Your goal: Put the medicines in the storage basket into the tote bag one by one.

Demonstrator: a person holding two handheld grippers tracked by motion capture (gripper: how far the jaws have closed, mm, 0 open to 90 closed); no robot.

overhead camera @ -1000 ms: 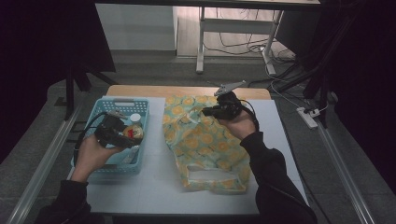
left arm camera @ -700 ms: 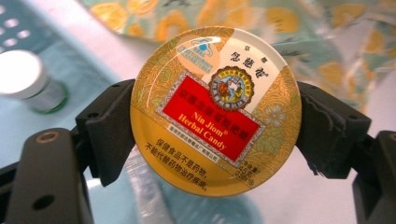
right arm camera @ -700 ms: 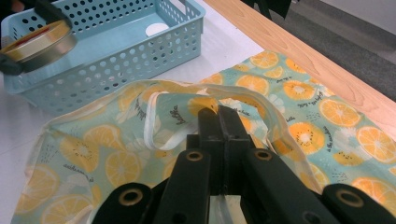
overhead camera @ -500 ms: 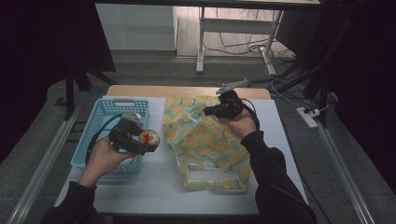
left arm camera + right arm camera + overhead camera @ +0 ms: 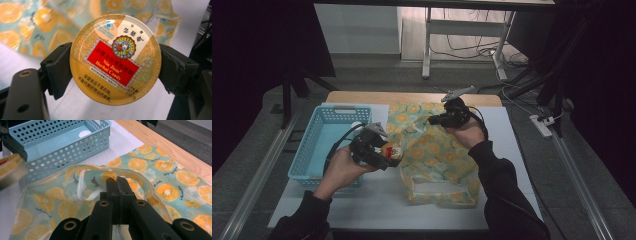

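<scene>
- Your right gripper [image 5: 117,180] pinches the rim of the orange-print bag [image 5: 437,155], jaws closed on the fabric, lifting its mouth open for loading.
- Your left gripper [image 5: 384,152] clamps the herbal candy tin [image 5: 115,58] by its edges, between the blue basket [image 5: 312,150] and the bag's mouth.
- Count: one tin, one bag, one basket.

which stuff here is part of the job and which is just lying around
In the job:
- candy tin, clamped in the left tool
- orange-print bag, its rim pinched up by the right tool
- blue basket

Lying about:
- power strip on the floor
- cables beyond the table
</scene>
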